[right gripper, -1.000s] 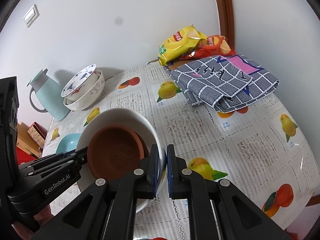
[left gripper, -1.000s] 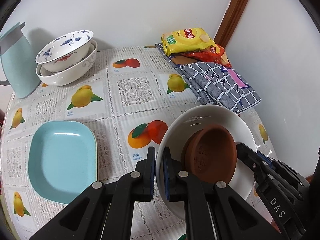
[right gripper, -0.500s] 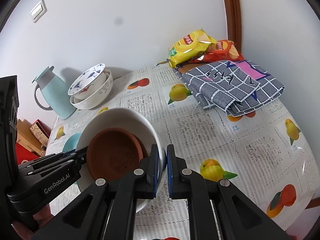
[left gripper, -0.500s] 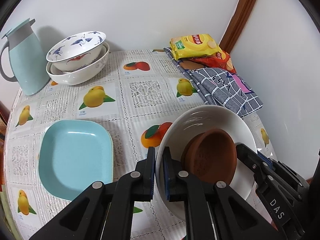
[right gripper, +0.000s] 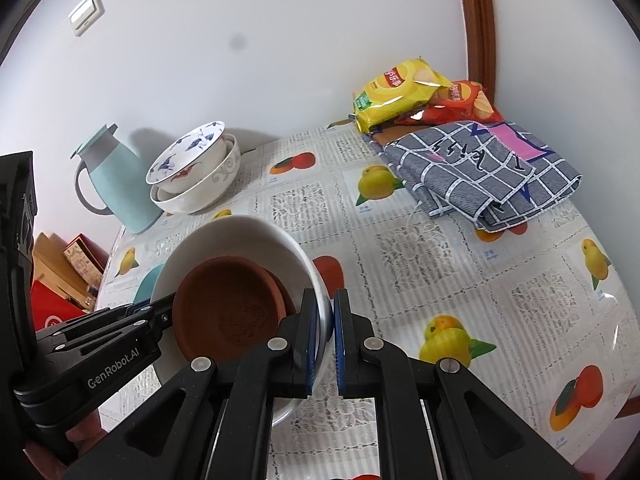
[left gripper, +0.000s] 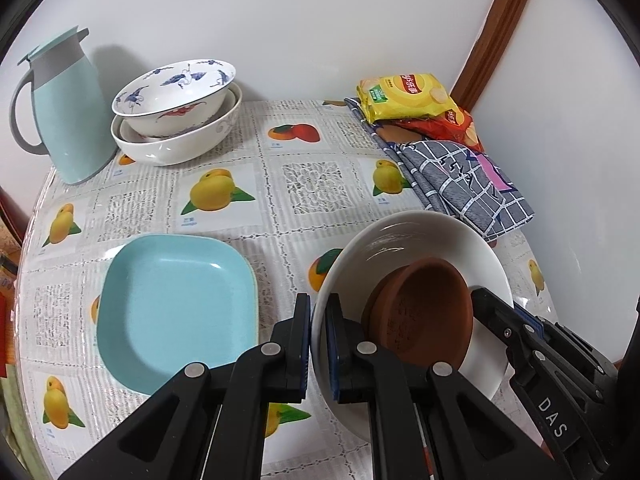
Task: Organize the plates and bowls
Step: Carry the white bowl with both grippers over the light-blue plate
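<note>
A white bowl is held between both grippers, with a brown clay dish lying tilted inside it. My left gripper is shut on the bowl's left rim. My right gripper is shut on the opposite rim, and it shows at the right edge of the left wrist view. A light blue square plate lies on the table left of the bowl. Two stacked bowls, the upper one painted with blue birds, stand at the back left.
A pale blue jug stands beside the stacked bowls. Crisp bags and a folded grey checked cloth fill the back right corner. Boxes sit beyond the table's left edge.
Both grippers have carried the white bowl with the brown dish leftwards over the table. The blue plate and the stacked bowls now sit nearer the middle of the left wrist view.
</note>
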